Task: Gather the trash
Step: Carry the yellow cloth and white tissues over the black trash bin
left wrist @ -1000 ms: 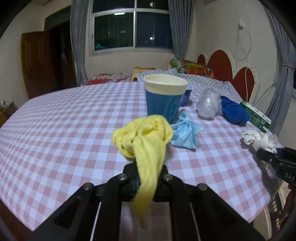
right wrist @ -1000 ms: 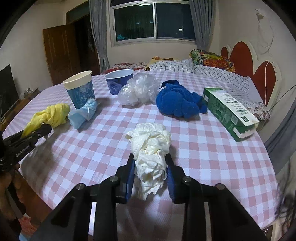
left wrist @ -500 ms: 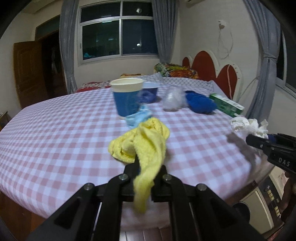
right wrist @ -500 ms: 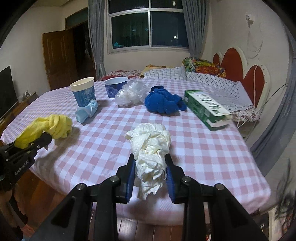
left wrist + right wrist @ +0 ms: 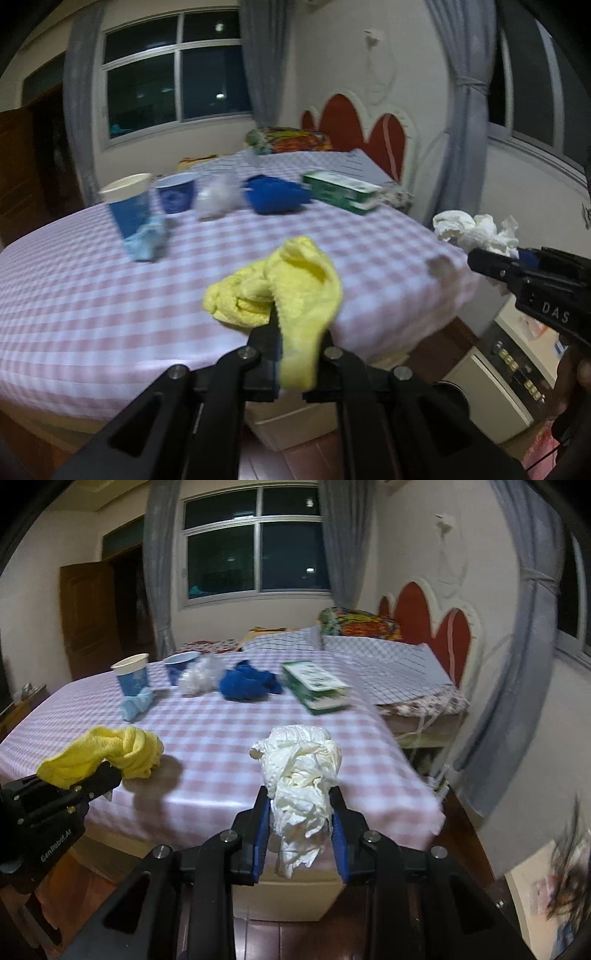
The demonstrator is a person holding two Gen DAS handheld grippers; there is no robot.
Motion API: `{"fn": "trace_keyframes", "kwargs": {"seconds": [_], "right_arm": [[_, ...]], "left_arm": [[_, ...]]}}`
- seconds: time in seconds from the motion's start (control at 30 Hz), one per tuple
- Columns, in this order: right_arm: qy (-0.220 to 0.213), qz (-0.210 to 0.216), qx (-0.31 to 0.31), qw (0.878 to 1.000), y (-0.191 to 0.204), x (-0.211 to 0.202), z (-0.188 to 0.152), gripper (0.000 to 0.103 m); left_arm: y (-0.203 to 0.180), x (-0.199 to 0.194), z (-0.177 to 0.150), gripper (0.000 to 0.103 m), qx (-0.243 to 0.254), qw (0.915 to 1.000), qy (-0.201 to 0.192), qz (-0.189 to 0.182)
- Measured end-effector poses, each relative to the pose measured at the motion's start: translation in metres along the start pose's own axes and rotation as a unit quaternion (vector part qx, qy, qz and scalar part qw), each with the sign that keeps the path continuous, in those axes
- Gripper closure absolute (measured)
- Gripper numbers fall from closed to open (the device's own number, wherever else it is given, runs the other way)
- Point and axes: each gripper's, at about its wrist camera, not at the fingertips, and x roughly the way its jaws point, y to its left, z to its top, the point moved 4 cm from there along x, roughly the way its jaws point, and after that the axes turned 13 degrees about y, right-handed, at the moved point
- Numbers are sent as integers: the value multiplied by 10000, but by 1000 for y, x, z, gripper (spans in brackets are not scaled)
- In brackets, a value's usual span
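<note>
Left gripper (image 5: 295, 332): black fingers (image 5: 264, 332) pinched tight on a soft, nubby yellow cloth (image 5: 288, 280), bunched in thick folds with one limp tail drooping between the fingers, held off the near edge of the desk (image 5: 92, 295). Right gripper (image 5: 299, 812): blue-padded fingers (image 5: 260, 823) closed partway around a crumpled white tissue wad (image 5: 299, 771), papery and creased, spilling above and below the pads, likewise in the air before the desk edge. On the desk, under a glossy pink-and-white checked covering: a tapered blue paper cup (image 5: 131, 677) with a pale rim, a wrinkled light-blue mask (image 5: 136, 703) touching its base, a second blue cup (image 5: 179, 666) behind, a cloudy clear plastic ball (image 5: 199, 677), a fluffy dark-blue cloth (image 5: 247, 685), and a flat green-and-white carton (image 5: 316, 688) near the right edge.
</note>
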Motion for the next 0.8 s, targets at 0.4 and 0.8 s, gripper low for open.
{"fn": "trace_keyframes", "kwargs": {"seconds": [0.4,0.8], "right_arm": [[98,-479,679,9965,-100,-24,-45,71],[307,-832,1250,9882,-185,-38,-100,71]], "left_arm": [[-99,11,3,95,651,9964,84,-534],[-187,23,-18,96,1198,9863,318,-1089]]}}
